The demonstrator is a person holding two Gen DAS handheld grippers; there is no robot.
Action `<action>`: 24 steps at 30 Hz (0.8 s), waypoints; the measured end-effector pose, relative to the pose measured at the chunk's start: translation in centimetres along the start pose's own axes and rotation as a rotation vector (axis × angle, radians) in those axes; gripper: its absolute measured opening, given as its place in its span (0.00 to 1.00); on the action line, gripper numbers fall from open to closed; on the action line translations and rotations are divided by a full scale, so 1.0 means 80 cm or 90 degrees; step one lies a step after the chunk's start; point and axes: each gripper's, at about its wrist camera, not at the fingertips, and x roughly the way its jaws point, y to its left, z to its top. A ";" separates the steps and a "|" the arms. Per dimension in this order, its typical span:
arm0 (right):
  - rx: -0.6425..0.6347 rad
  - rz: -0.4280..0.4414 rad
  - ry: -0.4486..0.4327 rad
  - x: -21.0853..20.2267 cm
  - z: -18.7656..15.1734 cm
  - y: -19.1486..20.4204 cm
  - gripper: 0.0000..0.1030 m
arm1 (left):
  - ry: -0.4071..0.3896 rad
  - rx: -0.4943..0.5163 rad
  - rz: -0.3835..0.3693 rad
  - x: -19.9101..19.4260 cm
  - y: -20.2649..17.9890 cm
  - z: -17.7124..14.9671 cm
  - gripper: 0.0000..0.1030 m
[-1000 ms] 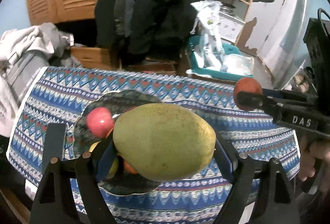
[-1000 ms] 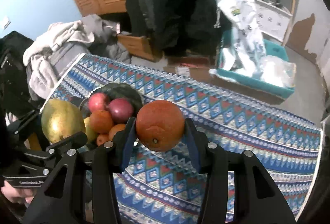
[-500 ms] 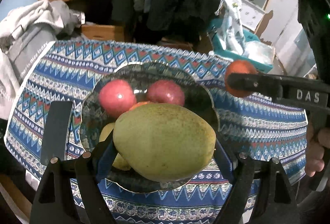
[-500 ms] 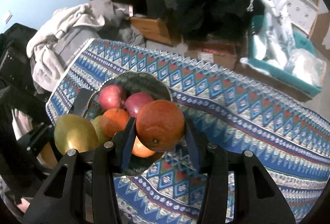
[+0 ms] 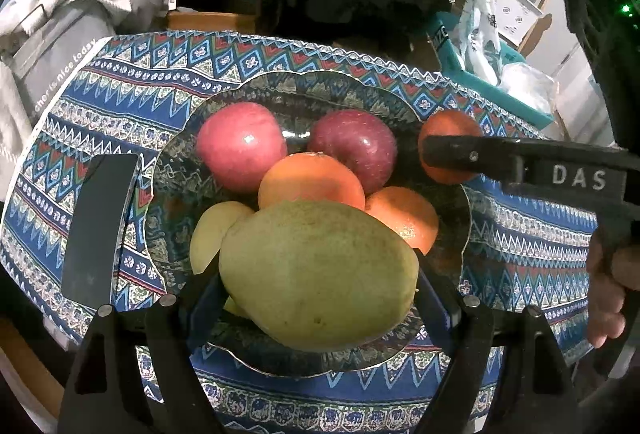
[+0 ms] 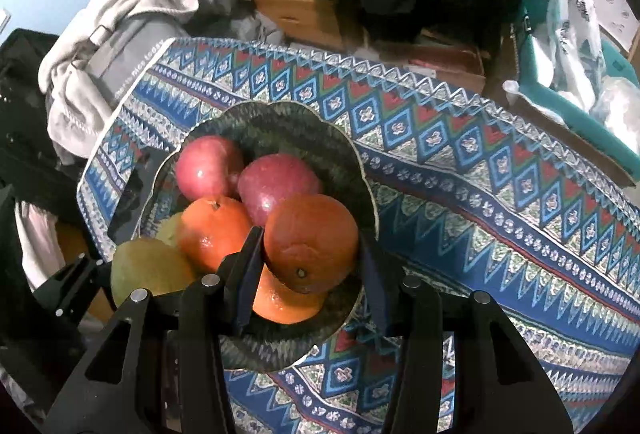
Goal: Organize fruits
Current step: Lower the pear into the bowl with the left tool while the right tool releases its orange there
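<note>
Green mango [image 5: 318, 276] pinched in the left gripper [image 5: 318, 298]: lower it gently into the bowl's [image 5: 172, 170] six-o'clock gap before spreading the jaws.

My fingers [image 5: 200, 298] are matt black plastic. The mango [image 5: 318, 274] looks dull and speckled, the apples [image 5: 240, 146] glossy, the desk's patterned cloth [image 5: 520, 246] woven.
</note>
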 end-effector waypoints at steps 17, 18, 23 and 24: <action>0.002 0.001 -0.010 -0.008 -0.001 0.003 0.50 | -0.031 0.002 0.010 -0.022 0.001 0.010 0.79; 0.001 -0.002 -0.015 -0.013 -0.002 0.004 0.50 | -0.031 0.000 0.011 -0.024 0.001 0.011 0.79; -0.005 -0.027 -0.039 -0.039 -0.003 0.008 0.50 | -0.042 -0.006 0.014 -0.041 0.002 0.015 0.79; -0.010 -0.032 -0.046 -0.046 -0.003 0.011 0.50 | -0.049 -0.007 0.015 -0.047 0.003 0.017 0.79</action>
